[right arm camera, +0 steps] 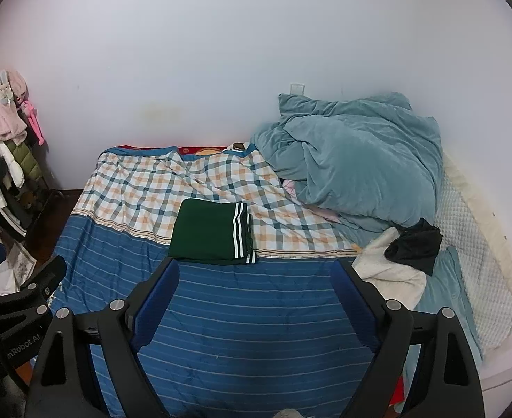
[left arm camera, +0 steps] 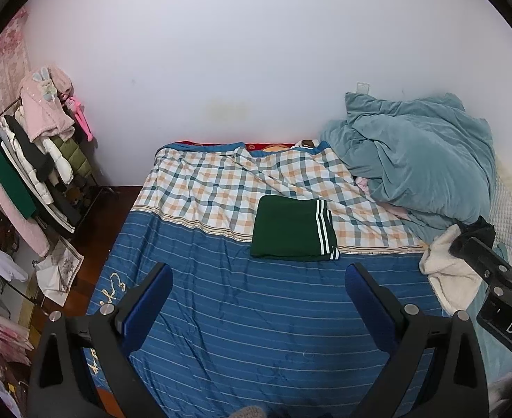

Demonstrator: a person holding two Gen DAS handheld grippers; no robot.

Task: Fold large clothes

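striped bed cover [right arm camera: 242, 313], folded green garment [right arm camera: 210, 231] just beyond wide-open, empty right hand-held gripper [right arm camera: 256, 278]

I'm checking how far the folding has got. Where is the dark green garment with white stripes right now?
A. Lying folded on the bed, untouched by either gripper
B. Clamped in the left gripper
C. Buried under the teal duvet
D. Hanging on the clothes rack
A: the green garment lies as a neat folded rectangle on the bedspread, while the left gripper and right gripper both stand open and empty short of it.
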